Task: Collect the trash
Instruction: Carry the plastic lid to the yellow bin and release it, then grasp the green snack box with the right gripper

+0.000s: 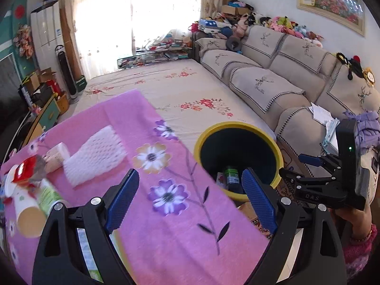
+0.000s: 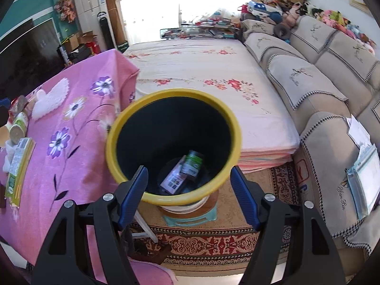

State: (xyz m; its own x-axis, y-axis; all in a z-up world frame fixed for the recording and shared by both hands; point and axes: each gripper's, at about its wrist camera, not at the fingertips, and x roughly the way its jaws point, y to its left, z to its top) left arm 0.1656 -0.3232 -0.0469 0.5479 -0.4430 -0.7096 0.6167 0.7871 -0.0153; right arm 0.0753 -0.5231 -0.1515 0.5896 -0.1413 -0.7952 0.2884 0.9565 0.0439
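Note:
A black bin with a yellow rim stands beside the pink flowered table; it also shows in the left wrist view. Inside lie a green-labelled bottle and a flat packet. My right gripper is open and empty, just above the bin's near rim. My left gripper is open and empty over the pink cloth. Trash lies at the table's left: white foam netting, a paper cup, a red wrapper and a green-yellow box.
A bed with a floral sheet lies behind the table. A beige sofa runs along the right. The bin stands on a small stool over a patterned rug. My right gripper's body is at the right.

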